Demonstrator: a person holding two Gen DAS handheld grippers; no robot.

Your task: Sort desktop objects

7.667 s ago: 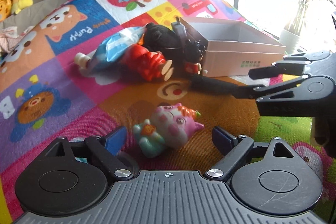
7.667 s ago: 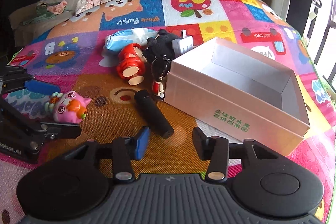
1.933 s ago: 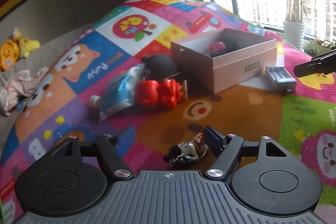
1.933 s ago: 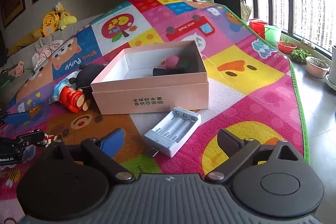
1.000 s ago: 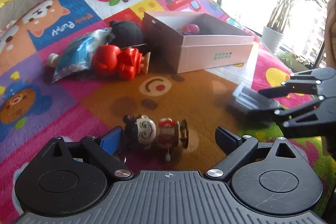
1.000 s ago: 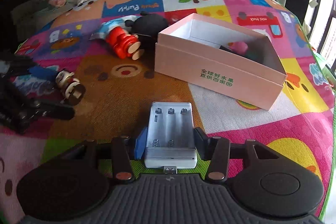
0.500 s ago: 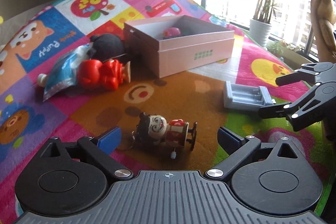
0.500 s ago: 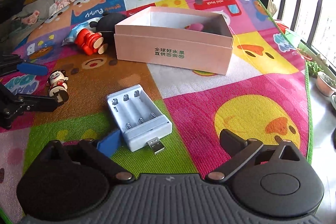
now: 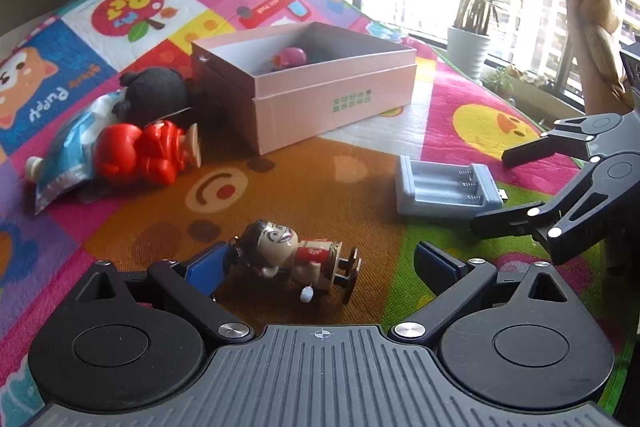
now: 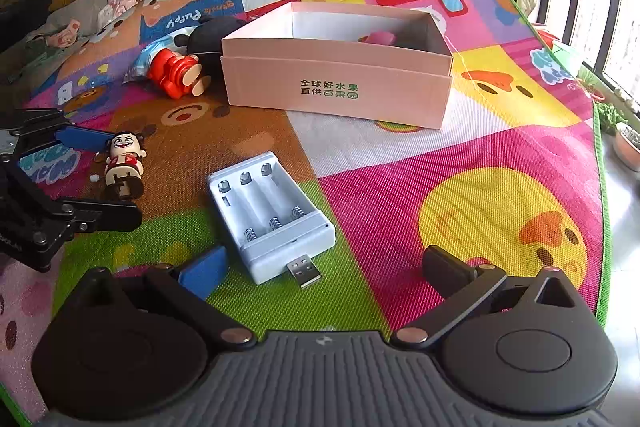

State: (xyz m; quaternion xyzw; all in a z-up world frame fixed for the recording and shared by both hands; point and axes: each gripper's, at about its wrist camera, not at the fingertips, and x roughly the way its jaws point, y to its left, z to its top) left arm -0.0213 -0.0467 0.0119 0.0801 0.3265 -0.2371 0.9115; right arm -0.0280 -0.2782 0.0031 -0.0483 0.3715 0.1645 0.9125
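A small wind-up figure (image 9: 298,257) lies on the play mat between the open jaws of my left gripper (image 9: 322,263); it also shows in the right wrist view (image 10: 123,163). A white battery charger (image 10: 272,215) with a USB plug lies on the mat just ahead of my open right gripper (image 10: 320,273), nearer its left finger; it also shows in the left wrist view (image 9: 444,187). A pink open box (image 10: 336,83) stands behind, with a pink toy (image 10: 378,38) inside. Neither gripper holds anything.
A red toy figure (image 9: 144,153), a black plush (image 9: 154,97) and a blue packet (image 9: 66,155) lie left of the box. The colourful mat (image 10: 480,187) ends at a green edge on the right, with potted plants (image 9: 468,47) and windows beyond.
My right gripper has let go of the battery charger, opened wide and pulled back. My left gripper has closed in slightly on the wind-up figure, which lies between its fingers.
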